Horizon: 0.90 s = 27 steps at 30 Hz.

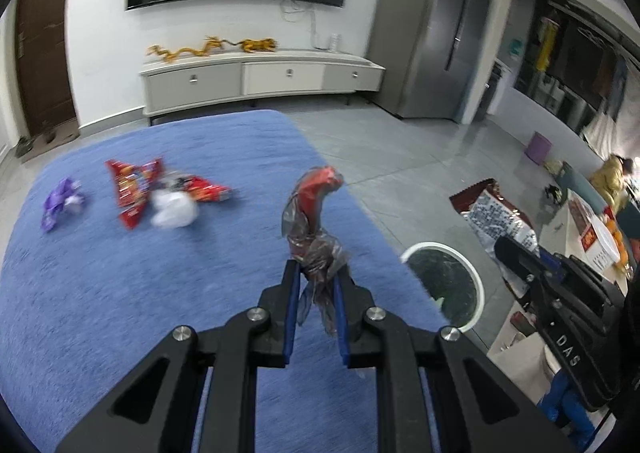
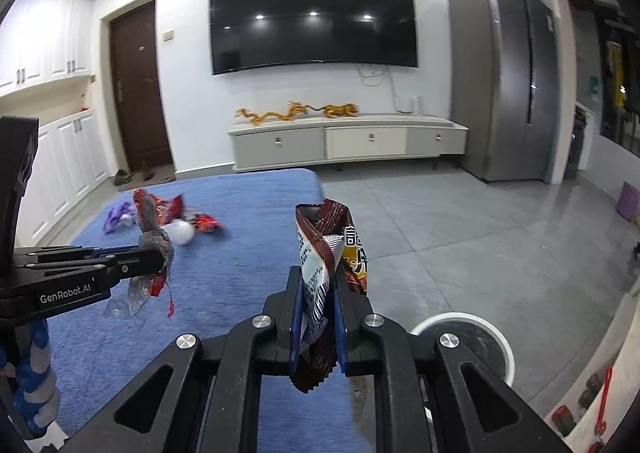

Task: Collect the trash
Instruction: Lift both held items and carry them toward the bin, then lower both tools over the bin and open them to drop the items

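My left gripper [image 1: 318,271] is shut on a crumpled clear and red plastic wrapper [image 1: 314,213], held up over the blue table cover [image 1: 160,293]. In the right wrist view the same gripper [image 2: 162,257] comes in from the left with that wrapper [image 2: 148,225]. My right gripper [image 2: 318,279] is shut on a brown and silver snack bag [image 2: 320,249], which stands up between the pads. From the left wrist the bag [image 1: 490,213] shows at the right, over the floor. A round white-rimmed bin [image 1: 448,285] [image 2: 468,345] stands low beside the table's right edge.
More trash lies at the far left of the cover: a purple wrapper [image 1: 60,201], red snack packets [image 1: 132,185] and a white crumpled lump [image 1: 174,211]. Beyond are a grey tiled floor [image 2: 460,233], a TV cabinet [image 2: 348,141], a fridge [image 2: 504,85] and a purple tub [image 1: 538,147].
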Available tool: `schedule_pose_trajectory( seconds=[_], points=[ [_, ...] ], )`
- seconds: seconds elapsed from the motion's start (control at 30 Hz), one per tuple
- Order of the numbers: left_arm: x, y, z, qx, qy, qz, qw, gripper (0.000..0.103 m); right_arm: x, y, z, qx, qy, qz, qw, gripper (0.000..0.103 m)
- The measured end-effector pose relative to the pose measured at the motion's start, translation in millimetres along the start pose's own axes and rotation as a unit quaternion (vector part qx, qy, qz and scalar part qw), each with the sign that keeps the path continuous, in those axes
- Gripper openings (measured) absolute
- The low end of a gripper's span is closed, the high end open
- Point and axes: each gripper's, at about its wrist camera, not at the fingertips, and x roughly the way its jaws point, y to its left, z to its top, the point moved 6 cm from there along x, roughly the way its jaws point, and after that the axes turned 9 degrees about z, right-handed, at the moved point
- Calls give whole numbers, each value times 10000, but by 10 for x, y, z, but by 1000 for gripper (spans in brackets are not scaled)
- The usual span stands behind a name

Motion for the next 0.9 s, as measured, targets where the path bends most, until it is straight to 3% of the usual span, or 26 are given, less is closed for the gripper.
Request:
schedule_pose_trajectory(
  seconds=[0.4,0.63,0.9],
  points=[
    [551,-1082,235,957,149,-514,9940,15,-11,-1103,-218,999,74,-566,9934,13],
    [1014,-1749,326,1603,350,-821,9830,15,11,-1889,-458,1811,191,-849,9796,13],
    [1557,-2330,293,1948,757,-1036,9724,15,197,-2404,-725,2506,437,-821,9636,13]
  ],
)
